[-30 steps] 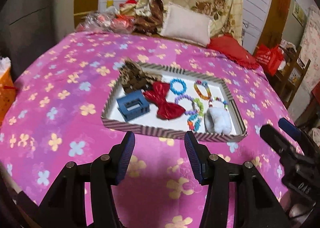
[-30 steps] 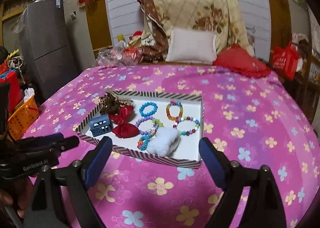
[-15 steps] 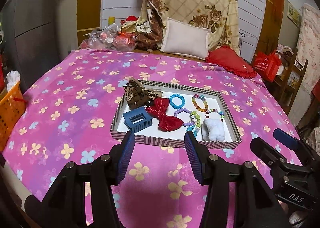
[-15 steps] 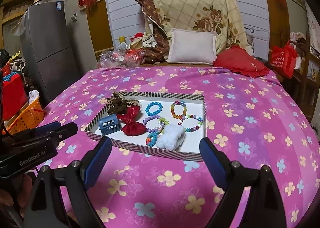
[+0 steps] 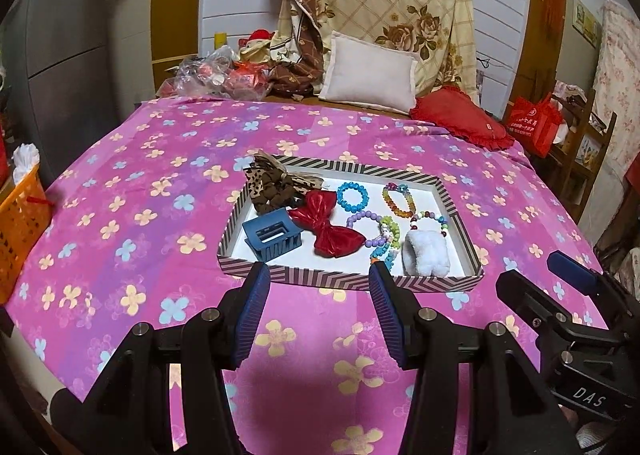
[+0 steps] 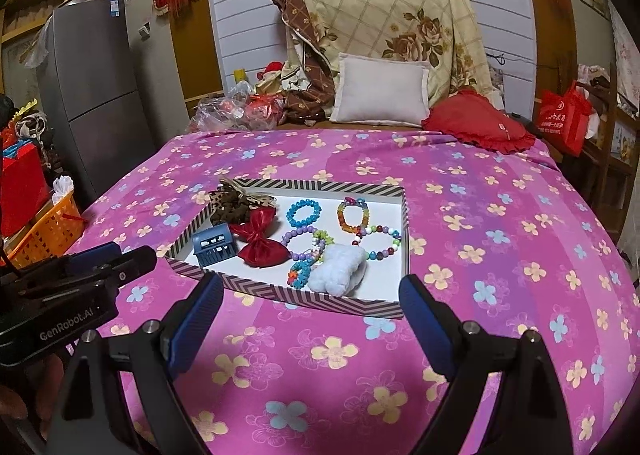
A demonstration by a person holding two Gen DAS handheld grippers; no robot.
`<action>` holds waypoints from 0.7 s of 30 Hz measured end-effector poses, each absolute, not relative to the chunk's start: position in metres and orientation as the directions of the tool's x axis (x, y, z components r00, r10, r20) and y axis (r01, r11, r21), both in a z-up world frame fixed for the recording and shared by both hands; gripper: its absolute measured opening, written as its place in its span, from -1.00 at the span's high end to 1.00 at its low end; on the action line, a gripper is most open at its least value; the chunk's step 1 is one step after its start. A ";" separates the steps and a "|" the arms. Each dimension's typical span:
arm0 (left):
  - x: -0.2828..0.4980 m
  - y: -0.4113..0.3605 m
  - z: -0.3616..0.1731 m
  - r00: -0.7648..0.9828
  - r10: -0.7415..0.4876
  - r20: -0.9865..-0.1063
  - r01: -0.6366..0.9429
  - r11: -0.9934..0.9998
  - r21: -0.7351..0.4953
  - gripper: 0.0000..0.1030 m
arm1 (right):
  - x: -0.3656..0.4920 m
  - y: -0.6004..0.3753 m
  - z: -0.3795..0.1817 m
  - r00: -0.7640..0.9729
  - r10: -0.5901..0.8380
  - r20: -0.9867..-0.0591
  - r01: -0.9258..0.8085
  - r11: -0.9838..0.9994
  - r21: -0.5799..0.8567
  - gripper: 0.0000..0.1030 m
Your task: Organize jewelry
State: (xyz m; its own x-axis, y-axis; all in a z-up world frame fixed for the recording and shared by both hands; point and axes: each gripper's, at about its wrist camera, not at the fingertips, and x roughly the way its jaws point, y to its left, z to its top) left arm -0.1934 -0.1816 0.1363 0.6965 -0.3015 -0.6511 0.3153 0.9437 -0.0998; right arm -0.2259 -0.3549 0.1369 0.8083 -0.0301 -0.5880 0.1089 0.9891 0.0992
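A shallow striped tray [image 5: 344, 281] [image 6: 320, 301] lies on the pink flowered bedspread. Inside it are a leopard scrunchie [image 5: 272, 185], a blue claw clip [image 5: 272, 235] [image 6: 214, 245], a red bow [image 5: 326, 225] [image 6: 260, 239], a white fluffy scrunchie [image 5: 426, 253] [image 6: 340, 269] and several bead bracelets, among them a blue one [image 5: 352, 197] [image 6: 304, 213]. My left gripper [image 5: 318, 295] hovers just short of the tray's near rim, jaws apart, nothing between them. My right gripper [image 6: 310, 309] stands wide open before the same rim, empty. Each gripper shows at the edge of the other's view.
The bedspread [image 5: 120, 215] reaches to all sides of the tray. At the head of the bed are a white pillow [image 5: 370, 75], a red cushion [image 5: 460, 123] and a folded quilt. An orange basket [image 5: 20, 227] and a grey fridge [image 6: 96, 103] stand left of the bed.
Both views have pulled back and tilted up a little, so the tray sits lower and smaller and more of the room shows. The jaws of both grippers kept their width.
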 end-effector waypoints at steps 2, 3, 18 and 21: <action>-0.192 -0.180 0.135 0.695 -0.302 -0.653 0.315 0.944 -0.102 -0.04 | -0.226 -0.355 0.137 0.806 -0.029 -0.592 0.107 0.989 0.098 -0.78; -0.192 -0.180 0.135 0.694 -0.302 -0.654 0.314 0.944 -0.102 -0.04 | -0.225 -0.355 0.137 0.804 -0.028 -0.594 0.105 0.990 0.096 -0.78; -0.191 -0.179 0.133 0.693 -0.300 -0.655 0.314 0.944 -0.100 -0.04 | -0.222 -0.360 0.132 0.795 -0.037 -0.606 0.113 0.990 0.088 -0.78; -0.191 -0.178 0.132 0.692 -0.300 -0.656 0.316 0.944 -0.099 -0.04 | -0.222 -0.360 0.131 0.793 -0.038 -0.608 0.113 0.990 0.086 -0.78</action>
